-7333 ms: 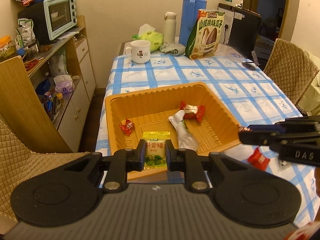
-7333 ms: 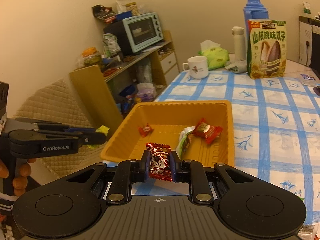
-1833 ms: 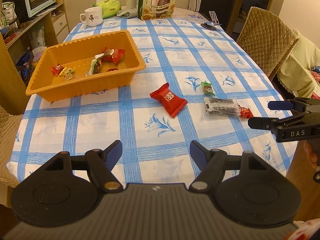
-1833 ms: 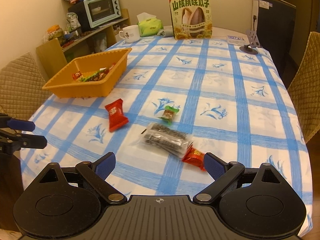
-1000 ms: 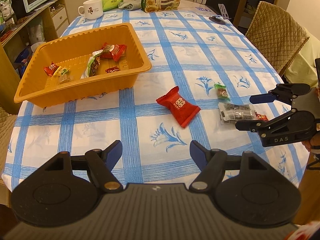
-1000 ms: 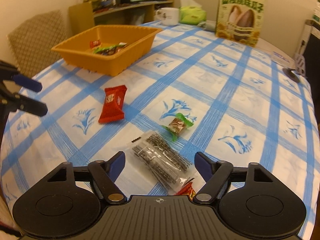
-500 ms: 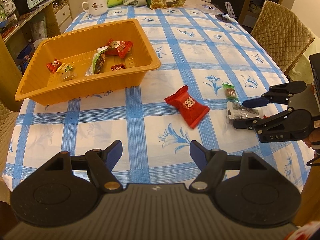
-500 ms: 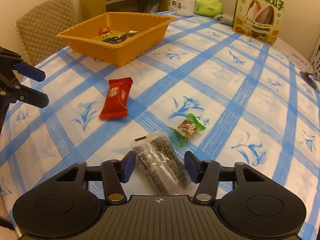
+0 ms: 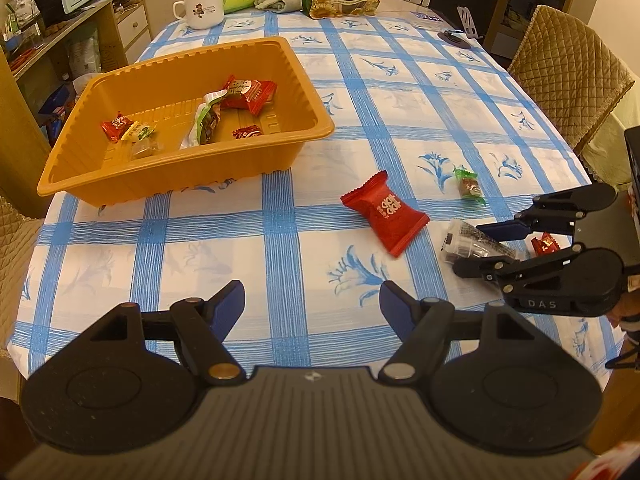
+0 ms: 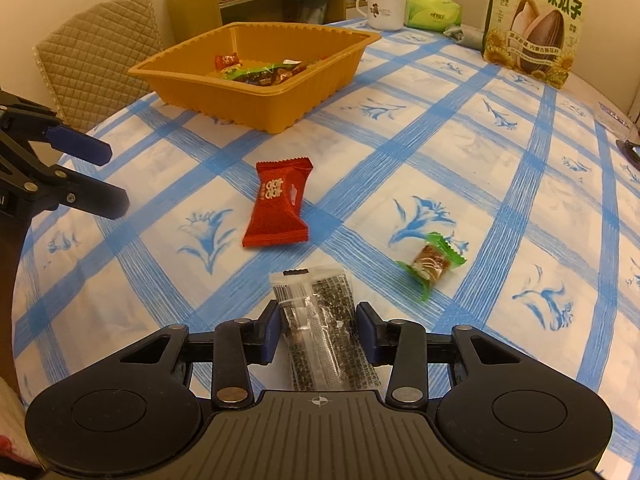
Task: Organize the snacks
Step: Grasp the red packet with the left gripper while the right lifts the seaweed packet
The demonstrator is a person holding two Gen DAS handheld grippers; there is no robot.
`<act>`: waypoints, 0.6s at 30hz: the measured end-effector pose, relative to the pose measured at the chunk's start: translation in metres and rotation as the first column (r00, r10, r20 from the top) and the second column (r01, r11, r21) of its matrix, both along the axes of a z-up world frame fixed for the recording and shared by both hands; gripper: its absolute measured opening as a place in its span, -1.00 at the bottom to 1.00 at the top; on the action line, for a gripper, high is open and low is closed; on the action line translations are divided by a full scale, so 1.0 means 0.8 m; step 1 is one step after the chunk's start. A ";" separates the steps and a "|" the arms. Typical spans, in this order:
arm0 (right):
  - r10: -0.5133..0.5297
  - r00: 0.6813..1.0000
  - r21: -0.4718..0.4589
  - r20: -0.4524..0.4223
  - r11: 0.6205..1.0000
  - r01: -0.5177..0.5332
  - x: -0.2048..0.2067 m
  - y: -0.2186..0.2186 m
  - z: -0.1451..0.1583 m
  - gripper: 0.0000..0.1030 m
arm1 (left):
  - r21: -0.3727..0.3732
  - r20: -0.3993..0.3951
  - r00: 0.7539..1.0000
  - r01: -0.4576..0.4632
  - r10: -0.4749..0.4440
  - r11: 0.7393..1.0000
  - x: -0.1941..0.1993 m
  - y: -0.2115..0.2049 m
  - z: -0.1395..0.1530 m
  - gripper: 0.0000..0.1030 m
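The right gripper [image 10: 318, 330] straddles a clear crinkly packet [image 10: 320, 320] of dark seeds, its blue-padded jaws closing on either long edge with thin gaps left, so the flat packet lies unpinched on the blue-and-white checked tablecloth [image 10: 460, 140]. Taking that packet as the landmark: a glossy red pillow-shaped snack [image 10: 280, 204] with serrated ends lies beyond it to the left, a small green-wrapped candy [image 10: 432, 264] sits just right of it, and the ribbed orange plastic tray [image 10: 272, 108], a shallow rectangle holding several wrapped sweets, stands well beyond it. The left gripper [image 9: 312, 306] hovers left of it over bare cloth, jaws spread wide and holding nothing.
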State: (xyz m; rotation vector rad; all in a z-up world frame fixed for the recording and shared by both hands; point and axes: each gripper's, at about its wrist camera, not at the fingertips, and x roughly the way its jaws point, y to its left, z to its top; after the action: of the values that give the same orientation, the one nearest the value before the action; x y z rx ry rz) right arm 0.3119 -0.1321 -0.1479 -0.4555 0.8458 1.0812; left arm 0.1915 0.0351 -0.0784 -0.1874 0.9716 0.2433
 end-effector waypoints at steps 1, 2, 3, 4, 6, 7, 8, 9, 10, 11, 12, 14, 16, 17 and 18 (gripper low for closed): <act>-0.011 1.000 0.004 -0.003 1.000 0.011 0.000 -0.001 0.000 -0.23 | 0.000 0.000 1.000 0.000 0.000 1.000 0.000 0.000 0.000 0.41; -0.024 1.000 0.010 -0.004 1.000 0.024 -0.001 -0.002 0.001 -0.24 | 0.000 0.001 1.000 0.000 0.000 1.000 0.000 0.000 0.000 0.41; -0.039 0.999 0.016 -0.006 0.999 0.039 0.000 -0.003 0.003 -0.24 | 0.000 0.000 1.000 0.000 0.000 1.000 0.000 0.000 0.000 0.41; -0.055 0.998 0.024 -0.010 0.998 0.055 0.000 -0.006 0.005 -0.25 | 0.000 0.000 1.000 0.001 -0.001 1.000 0.001 0.000 -0.001 0.41; -0.092 0.996 0.041 -0.018 0.995 0.092 0.002 -0.012 0.009 -0.26 | 0.002 0.000 1.000 0.004 -0.004 1.000 0.001 0.000 -0.001 0.41; -0.111 0.994 0.051 -0.023 0.992 0.112 0.004 -0.015 0.011 -0.26 | 0.002 0.001 1.000 0.006 -0.006 1.000 0.002 0.000 -0.002 0.41; -0.133 0.991 0.065 -0.030 0.989 0.135 0.005 -0.020 0.015 -0.26 | 0.003 0.003 1.000 0.009 -0.009 1.000 0.003 -0.001 -0.003 0.41; -0.159 0.987 0.082 -0.040 0.983 0.162 0.007 -0.024 0.018 -0.26 | 0.002 0.007 1.000 0.012 -0.012 1.000 0.005 -0.001 -0.003 0.41; -0.185 0.981 0.099 -0.051 0.977 0.189 0.009 -0.029 0.022 -0.26 | 0.000 0.010 1.000 0.015 -0.015 1.000 0.007 -0.003 -0.005 0.40; -0.208 0.976 0.114 -0.060 0.970 0.214 0.011 -0.034 0.026 -0.26 | -0.003 0.012 1.000 0.019 -0.019 1.000 0.010 -0.003 -0.006 0.40; -0.232 0.970 0.128 -0.067 0.962 0.239 0.013 -0.039 0.029 -0.26 | -0.007 0.016 1.000 0.023 -0.023 1.000 0.014 -0.005 -0.008 0.40; -0.277 0.958 0.161 -0.081 0.944 0.287 0.016 -0.049 0.038 -0.26 | -0.018 0.023 0.999 0.031 -0.030 0.999 0.021 -0.007 -0.012 0.40; -0.316 0.945 0.191 -0.091 0.925 0.328 0.019 -0.059 0.048 -0.26 | -0.032 0.031 0.999 0.036 -0.035 0.999 0.031 -0.010 -0.016 0.39; -0.332 0.939 0.201 -0.093 0.917 0.344 0.021 -0.063 0.052 -0.26 | -0.039 0.038 0.999 0.039 -0.038 0.998 0.037 -0.012 -0.018 0.39; -0.349 0.932 0.212 -0.097 0.908 0.362 0.023 -0.068 0.056 -0.26 | -0.045 0.043 0.998 0.043 -0.041 0.998 0.043 -0.014 -0.019 0.39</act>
State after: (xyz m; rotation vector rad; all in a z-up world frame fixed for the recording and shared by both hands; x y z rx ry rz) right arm 0.3300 -0.1868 -0.1032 -0.0709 0.8065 0.8393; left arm 0.2257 0.0239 -0.0939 -0.2126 0.9390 0.1781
